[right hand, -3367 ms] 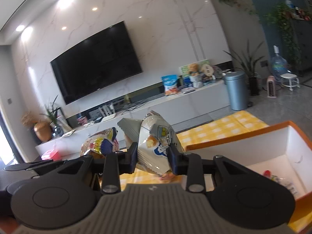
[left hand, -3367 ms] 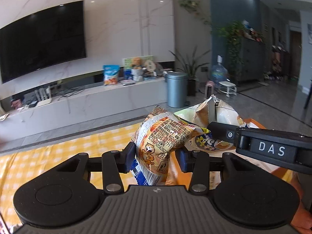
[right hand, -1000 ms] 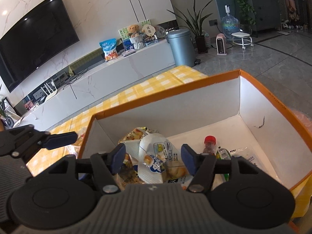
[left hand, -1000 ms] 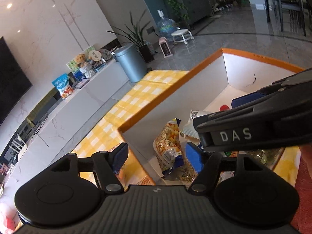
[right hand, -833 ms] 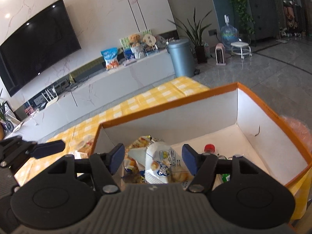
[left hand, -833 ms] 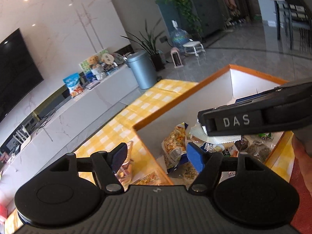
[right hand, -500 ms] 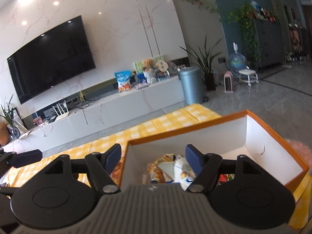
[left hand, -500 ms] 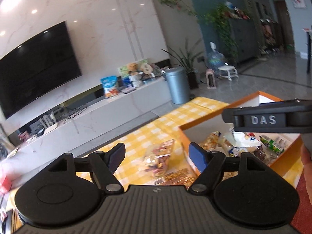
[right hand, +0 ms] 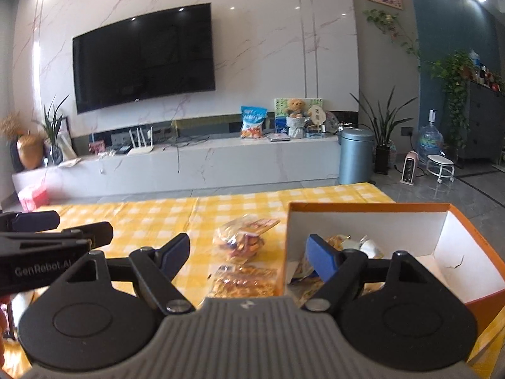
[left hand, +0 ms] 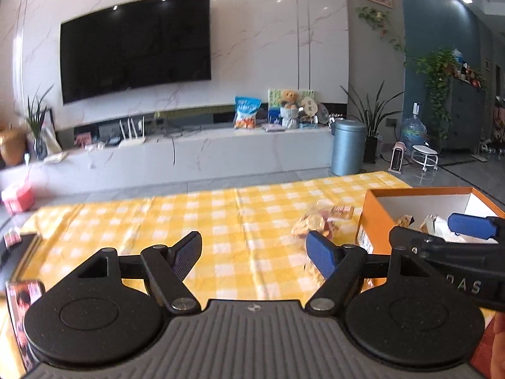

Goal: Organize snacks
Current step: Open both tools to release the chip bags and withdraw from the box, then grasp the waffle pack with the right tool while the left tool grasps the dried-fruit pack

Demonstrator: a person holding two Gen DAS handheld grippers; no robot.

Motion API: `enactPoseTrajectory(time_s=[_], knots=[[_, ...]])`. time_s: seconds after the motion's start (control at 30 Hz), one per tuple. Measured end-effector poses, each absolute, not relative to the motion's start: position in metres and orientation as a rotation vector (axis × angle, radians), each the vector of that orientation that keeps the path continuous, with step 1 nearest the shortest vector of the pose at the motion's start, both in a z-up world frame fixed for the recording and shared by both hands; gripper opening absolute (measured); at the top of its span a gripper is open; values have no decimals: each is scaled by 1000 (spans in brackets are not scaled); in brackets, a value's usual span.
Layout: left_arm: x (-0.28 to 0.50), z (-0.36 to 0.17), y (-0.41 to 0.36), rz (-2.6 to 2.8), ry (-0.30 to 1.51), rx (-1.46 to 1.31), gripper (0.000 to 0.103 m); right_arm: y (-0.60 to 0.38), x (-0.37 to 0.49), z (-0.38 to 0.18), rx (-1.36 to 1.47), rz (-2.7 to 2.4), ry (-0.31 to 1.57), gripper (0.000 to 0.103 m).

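An orange box [right hand: 347, 207] with white inner walls stands at the right of the yellow checked cloth [left hand: 221, 221]. Several snack bags [right hand: 347, 243] lie inside it. Two clear snack packets lie on the cloth just left of the box: one farther [right hand: 243, 237], one nearer [right hand: 243, 281]. My right gripper [right hand: 247, 252] hovers above the nearer packet and the box's left wall; its jaws are opening and hold nothing. My left gripper [left hand: 254, 254] is open and empty over bare cloth, left of the packets [left hand: 318, 221]. In each wrist view the other gripper shows at the edge.
A long white TV cabinet [right hand: 205, 161] with a black TV [right hand: 142, 60] above runs behind the table. A grey bin [right hand: 355, 154] and plants stand at the right. A red packet [left hand: 22, 309] and a dark flat object [left hand: 19, 249] lie at the cloth's left end.
Both grippers held snack bags, then let them go inside the box. Since then they have pulled back and swung left, levelling out, and their jaws have widened.
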State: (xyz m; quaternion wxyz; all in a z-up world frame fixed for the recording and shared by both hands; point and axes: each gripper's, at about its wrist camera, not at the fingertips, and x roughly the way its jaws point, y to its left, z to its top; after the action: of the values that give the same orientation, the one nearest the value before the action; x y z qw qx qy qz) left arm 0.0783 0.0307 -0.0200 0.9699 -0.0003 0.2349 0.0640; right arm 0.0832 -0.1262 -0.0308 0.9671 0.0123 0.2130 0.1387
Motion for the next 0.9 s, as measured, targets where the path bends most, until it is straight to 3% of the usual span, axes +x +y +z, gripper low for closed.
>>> enactPoseTrajectory(time_s=[0.17,0.47,0.57,0.77,0.9], knots=[[75,-38,51,146,531,-62,89,-103,76,-50,-51,289,463,78],[69,-65,76,130,590,-159,88,-79,77,-78,-164,284,500,55],[72,-71,81,124,608,-183,83,-70,80,-84,-185,294,517,48],[84,-83,88,111,642,-183,82,-55,96,-101,-251,281,551,46],[92,-92,90,115,672,-171,82,-47,112,-112,-271,285,588,54]])
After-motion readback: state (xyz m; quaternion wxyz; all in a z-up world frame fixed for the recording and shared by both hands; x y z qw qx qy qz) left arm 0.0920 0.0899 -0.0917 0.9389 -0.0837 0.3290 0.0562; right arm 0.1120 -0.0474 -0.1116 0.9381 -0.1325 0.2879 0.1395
